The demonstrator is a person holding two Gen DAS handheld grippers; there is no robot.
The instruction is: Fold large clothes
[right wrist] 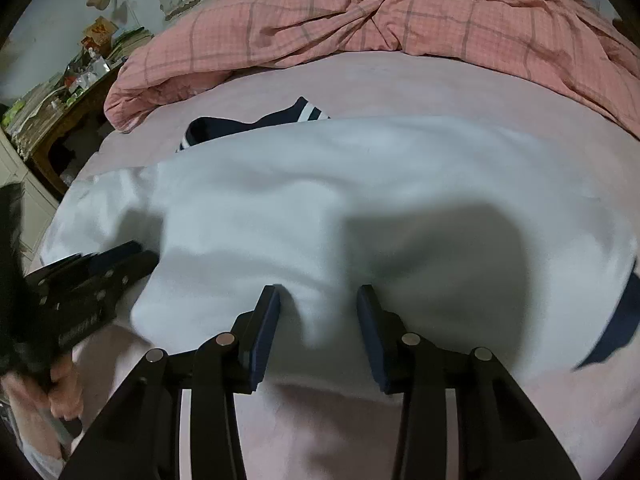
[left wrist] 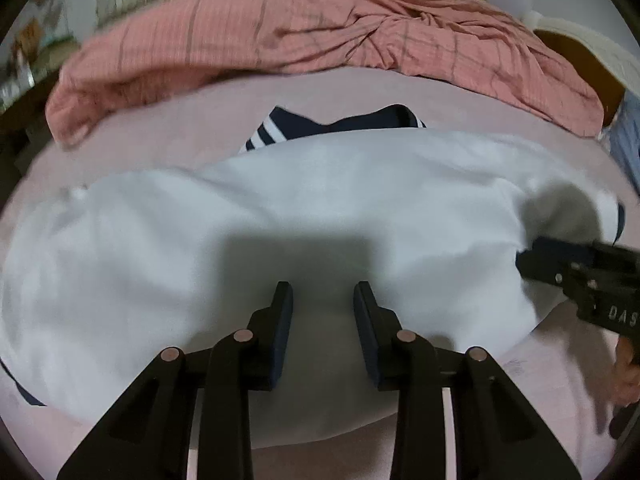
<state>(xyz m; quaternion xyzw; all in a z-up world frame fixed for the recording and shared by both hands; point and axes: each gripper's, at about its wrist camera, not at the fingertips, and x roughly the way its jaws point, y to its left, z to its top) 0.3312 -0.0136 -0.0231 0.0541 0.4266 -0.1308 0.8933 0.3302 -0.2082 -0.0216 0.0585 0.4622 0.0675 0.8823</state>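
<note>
A large white garment (left wrist: 320,200) (right wrist: 360,184) lies spread across a pale pink bed sheet (left wrist: 180,120) (right wrist: 360,80). Its navy, white-striped trim (left wrist: 296,128) (right wrist: 248,124) shows at the far edge, and a navy band (right wrist: 616,320) at its right end. My left gripper (left wrist: 323,296) sits at the near edge with white cloth filling the gap between its pads. My right gripper (right wrist: 318,300) pinches a raised ridge of the same cloth. Each gripper shows in the other's view, the left gripper (right wrist: 150,258) and the right gripper (left wrist: 520,260), tips at the garment's near edge.
A rumpled pink checked duvet (left wrist: 280,28) (right wrist: 400,12) is heaped along the far side of the bed. A cluttered wooden desk (right wrist: 68,92) stands beyond the bed's left corner. A person's hands (right wrist: 66,388) (left wrist: 624,372) hold the gripper handles.
</note>
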